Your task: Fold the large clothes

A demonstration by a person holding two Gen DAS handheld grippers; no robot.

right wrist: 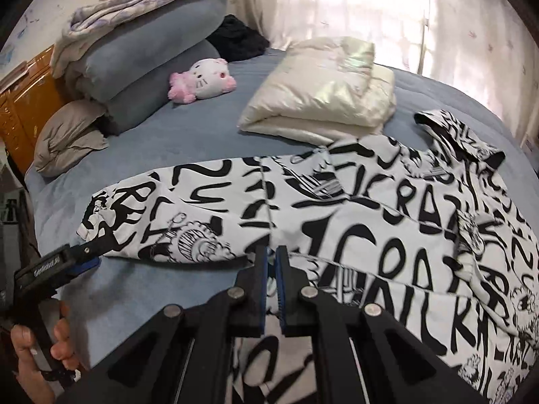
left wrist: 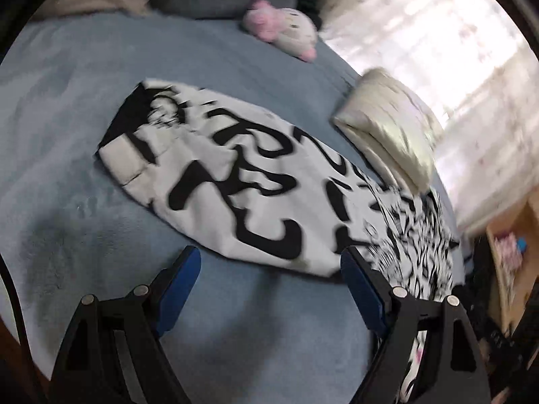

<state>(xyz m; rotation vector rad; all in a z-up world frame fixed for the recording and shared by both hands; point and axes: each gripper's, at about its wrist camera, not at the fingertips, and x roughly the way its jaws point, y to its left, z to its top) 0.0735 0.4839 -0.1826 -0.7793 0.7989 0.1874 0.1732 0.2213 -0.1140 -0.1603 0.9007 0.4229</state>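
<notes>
A large white jacket with black lettering (right wrist: 370,208) lies spread on the blue bed (right wrist: 188,128), one sleeve (left wrist: 235,175) stretched out to the left. My left gripper (left wrist: 271,256) is open wide just above the sleeve's near edge, nothing between its blue pads (left wrist: 178,286). The right wrist view shows it low beside the sleeve's cuff end (right wrist: 94,252), a hand (right wrist: 33,353) holding it. My right gripper (right wrist: 272,252) is shut at the jacket's near edge by the underarm. Whether cloth is pinched between its pads I cannot tell.
A folded cream padded garment (right wrist: 323,94) lies just behind the jacket. A pink and white plush toy (right wrist: 202,80), stacked blue pillows and blankets (right wrist: 151,57), a taupe pillow (right wrist: 67,134) and a dark garment (right wrist: 235,37) sit at the bed's head. Bright curtains hang behind.
</notes>
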